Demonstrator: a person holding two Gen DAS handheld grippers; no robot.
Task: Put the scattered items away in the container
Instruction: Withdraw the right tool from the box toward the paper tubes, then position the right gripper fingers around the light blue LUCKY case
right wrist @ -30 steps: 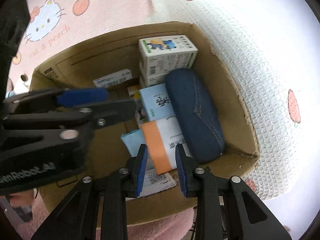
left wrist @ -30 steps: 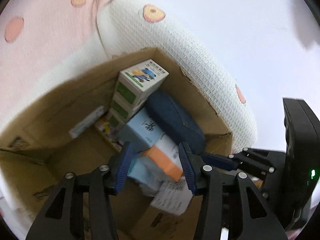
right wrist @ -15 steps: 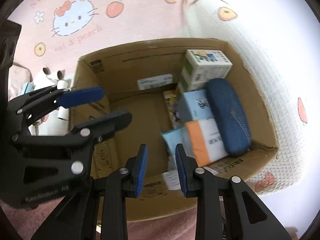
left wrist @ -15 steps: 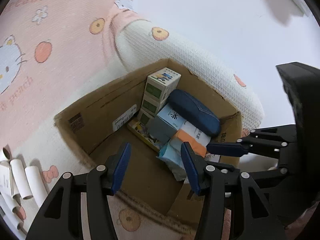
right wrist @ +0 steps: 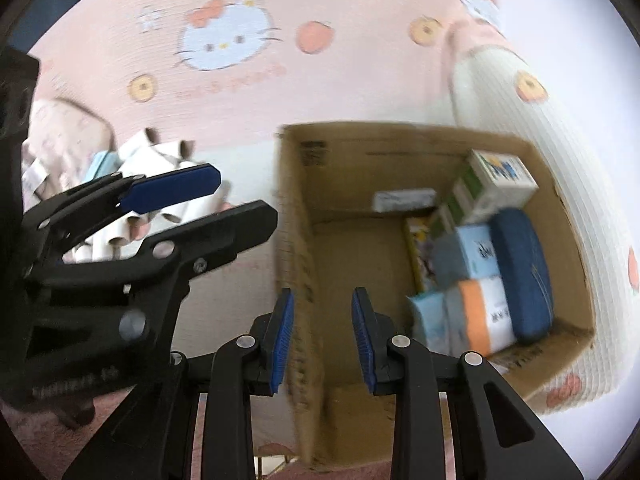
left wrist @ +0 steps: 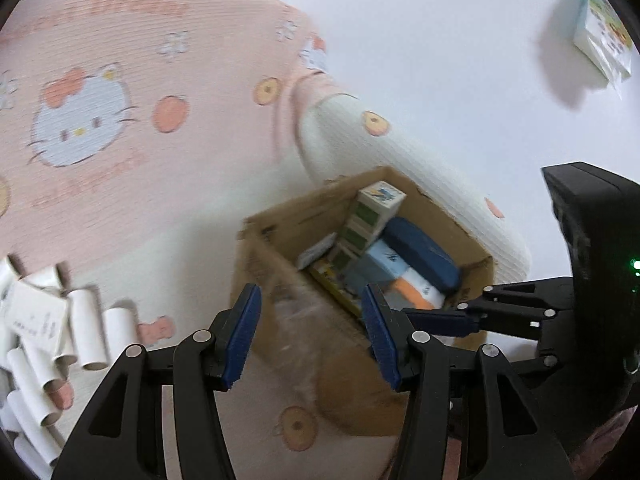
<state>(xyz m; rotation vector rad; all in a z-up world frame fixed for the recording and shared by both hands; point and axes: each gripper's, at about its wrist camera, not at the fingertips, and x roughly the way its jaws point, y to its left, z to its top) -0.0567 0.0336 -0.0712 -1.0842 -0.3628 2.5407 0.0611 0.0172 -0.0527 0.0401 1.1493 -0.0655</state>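
both grippers hovering above cardboard box (right wrist: 296,240), left gripper (left wrist: 312,336) and right gripper (right wrist: 322,332) released, empty; paper tubes (left wrist: 92,332) lying beside box, awaiting pickup.

Almost no words can be read here, because both views are blurry. The pink blanket (right wrist: 120,60) has pink writing under the cat face, but the letters are too smeared to read. The cardboard box (right wrist: 304,184) has a dark printed label near its top corner, also too blurry. The small boxes inside show pictures and marks, but nothing clear.
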